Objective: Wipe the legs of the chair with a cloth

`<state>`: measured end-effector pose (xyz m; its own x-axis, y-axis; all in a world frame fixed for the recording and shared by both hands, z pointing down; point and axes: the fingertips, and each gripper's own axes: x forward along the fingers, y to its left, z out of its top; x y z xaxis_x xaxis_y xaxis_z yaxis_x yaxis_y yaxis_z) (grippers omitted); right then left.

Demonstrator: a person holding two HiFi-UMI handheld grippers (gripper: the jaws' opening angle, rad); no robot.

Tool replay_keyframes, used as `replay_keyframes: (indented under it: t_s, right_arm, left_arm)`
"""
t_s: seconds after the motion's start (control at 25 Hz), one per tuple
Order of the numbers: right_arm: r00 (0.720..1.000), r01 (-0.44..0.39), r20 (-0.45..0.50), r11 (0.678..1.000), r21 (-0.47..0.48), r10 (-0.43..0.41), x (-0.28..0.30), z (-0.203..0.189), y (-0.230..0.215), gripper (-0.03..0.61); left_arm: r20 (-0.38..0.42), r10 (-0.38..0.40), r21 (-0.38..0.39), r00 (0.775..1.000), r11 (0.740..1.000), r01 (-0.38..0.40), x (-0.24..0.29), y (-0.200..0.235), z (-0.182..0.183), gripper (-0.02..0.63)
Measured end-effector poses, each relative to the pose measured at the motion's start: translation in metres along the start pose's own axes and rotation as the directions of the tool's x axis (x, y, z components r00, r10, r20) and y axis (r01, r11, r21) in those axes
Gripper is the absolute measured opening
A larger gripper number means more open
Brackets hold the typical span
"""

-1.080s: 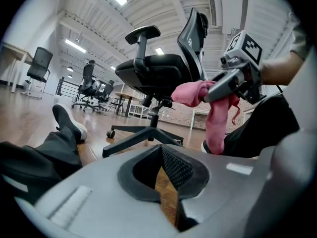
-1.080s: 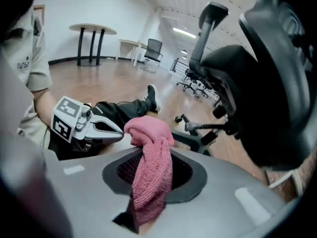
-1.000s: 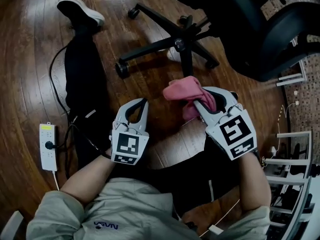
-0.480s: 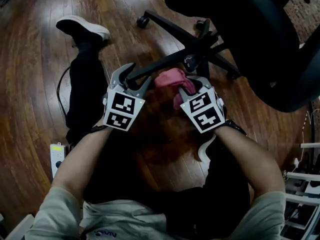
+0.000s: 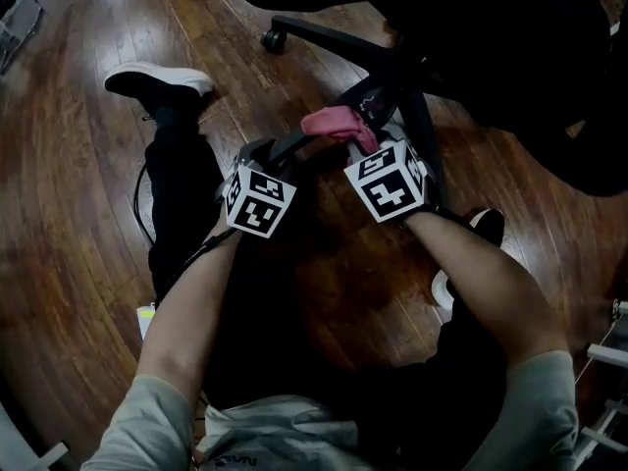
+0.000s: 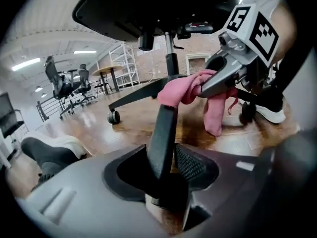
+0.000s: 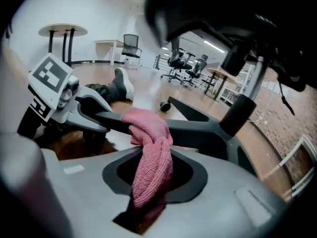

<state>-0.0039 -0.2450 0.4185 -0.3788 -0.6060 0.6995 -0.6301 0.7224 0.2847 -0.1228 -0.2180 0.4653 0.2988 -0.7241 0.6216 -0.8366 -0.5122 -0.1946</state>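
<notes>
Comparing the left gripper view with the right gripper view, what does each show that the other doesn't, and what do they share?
Only the left gripper view shows the left gripper's jaws astride the chair leg, having just been closing on it. Only the right gripper view shows the pink cloth running down into the right gripper's jaws, which pinch it. Both show the cloth draped over that leg, and a caster on the wooden floor.
</notes>
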Motion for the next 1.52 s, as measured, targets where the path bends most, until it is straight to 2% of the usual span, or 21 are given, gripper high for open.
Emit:
replay_keyframes:
  t_s: [0.08, 0.16, 0.2, 0.28, 0.32, 0.36, 0.4, 0.44, 0.52, 0.56, 0.6, 0.68, 0.8, 0.96, 1.0, 1.08, 1.16, 1.24, 1.36, 1.44, 1.52]
  right_arm:
    - [0.999, -0.045, -0.018, 0.998, -0.044, 0.045, -0.004, -0.003, 0.019, 0.097]
    - [0.988, -0.147, -0.053, 0.985, -0.095, 0.142, -0.009, -0.013, 0.049, 0.097]
    - [0.973, -0.226, -0.071, 0.964, -0.138, 0.218, -0.014, -0.018, 0.07, 0.097]
    - [0.919, -0.394, -0.109, 0.891, -0.225, 0.379, -0.03, -0.029, 0.112, 0.097]
    - [0.89, -0.455, -0.121, 0.855, -0.248, 0.439, -0.038, -0.034, 0.128, 0.097]
    - [0.874, -0.485, -0.123, 0.836, -0.256, 0.47, -0.043, -0.037, 0.136, 0.097]
    - [0.88, -0.474, -0.111, 0.843, -0.254, 0.461, -0.045, -0.038, 0.134, 0.097]
    - [0.908, -0.418, -0.086, 0.876, -0.242, 0.41, -0.043, -0.036, 0.121, 0.097]
    - [0.977, -0.211, -0.017, 0.964, -0.163, 0.211, -0.032, -0.025, 0.069, 0.097]
    - [0.995, -0.098, 0.012, 0.991, -0.093, 0.1, -0.027, -0.018, 0.037, 0.097]
    - [1.0, -0.004, 0.028, 1.0, -0.014, 0.005, -0.023, -0.013, 0.007, 0.097]
    - [0.994, 0.101, 0.027, 0.989, 0.112, -0.105, -0.017, -0.011, -0.036, 0.095]
    - [0.995, 0.094, 0.004, 0.987, 0.127, -0.095, -0.009, -0.017, -0.043, 0.095]
    - [0.993, -0.121, -0.01, 0.992, 0.017, 0.121, -0.005, -0.02, 0.024, 0.095]
    - [0.981, -0.191, -0.019, 0.981, -0.041, 0.191, -0.008, -0.019, 0.046, 0.095]
    - [0.947, -0.319, -0.032, 0.93, -0.184, 0.318, -0.019, -0.017, 0.09, 0.095]
    - [0.933, -0.349, -0.011, 0.896, -0.276, 0.36, -0.029, -0.009, 0.114, 0.095]
    - [0.958, -0.261, 0.045, 0.927, -0.27, 0.283, -0.031, 0.006, 0.103, 0.095]
    - [0.994, -0.043, 0.098, 0.987, -0.156, 0.058, -0.026, 0.022, 0.048, 0.094]
    - [0.993, 0.082, 0.093, 0.994, -0.069, -0.075, -0.022, 0.022, 0.011, 0.092]
    - [0.981, 0.177, 0.083, 0.984, -0.031, -0.174, -0.02, 0.019, -0.015, 0.089]
  left_arm:
    - [0.003, -0.034, 0.03, 0.999, 0.999, 0.034, -0.007, -0.018, 0.0, 0.153]
    - [0.026, -0.054, 0.018, 0.998, 0.998, 0.054, -0.015, -0.04, -0.001, 0.141]
    - [0.038, -0.049, 0.006, 0.998, 0.999, 0.049, -0.018, -0.048, -0.002, 0.14]
    - [0.05, -0.029, -0.007, 0.998, 1.0, 0.029, -0.021, -0.054, -0.004, 0.14]
    - [0.05, -0.025, -0.008, 0.998, 1.0, 0.025, -0.022, -0.055, -0.005, 0.14]
    - [0.049, -0.025, -0.007, 0.998, 1.0, 0.026, -0.023, -0.055, -0.005, 0.14]
    - [0.048, -0.027, -0.007, 0.998, 1.0, 0.028, -0.024, -0.054, -0.006, 0.14]
    - [0.05, -0.027, -0.009, 0.998, 1.0, 0.028, -0.026, -0.054, -0.007, 0.14]
    - [0.057, -0.019, -0.02, 0.998, 1.0, 0.02, -0.029, -0.053, -0.008, 0.14]
    - [0.056, -0.01, -0.028, 0.998, 1.0, 0.011, -0.03, -0.052, -0.009, 0.141]
    - [0.053, 0.0, -0.037, 0.999, 0.999, 0.002, -0.032, -0.052, -0.011, 0.143]
    - [0.049, 0.013, -0.052, 0.999, 0.999, -0.011, -0.034, -0.052, -0.013, 0.146]
    - [0.049, 0.013, -0.052, 0.999, 0.999, -0.01, -0.036, -0.054, -0.015, 0.145]
    - [0.053, 0.027, -0.045, 0.998, 0.999, -0.025, -0.035, -0.052, -0.015, 0.146]
    - [0.053, 0.031, -0.046, 0.998, 0.999, -0.028, -0.036, -0.051, -0.015, 0.146]
    - [0.051, 0.031, -0.054, 0.998, 0.998, -0.029, -0.037, -0.051, -0.016, 0.146]
    - [0.049, 0.028, -0.06, 0.998, 0.998, -0.026, -0.037, -0.052, -0.018, 0.146]
    - [0.05, 0.027, -0.063, 0.998, 0.998, -0.024, -0.038, -0.052, -0.018, 0.146]
    - [0.052, 0.026, -0.069, 0.998, 0.997, -0.022, -0.039, -0.051, -0.016, 0.146]
    - [0.049, 0.023, -0.074, 0.999, 0.997, -0.019, -0.04, -0.051, -0.017, 0.146]
    - [0.05, 0.02, -0.077, 0.999, 0.997, -0.016, -0.04, -0.051, -0.018, 0.146]
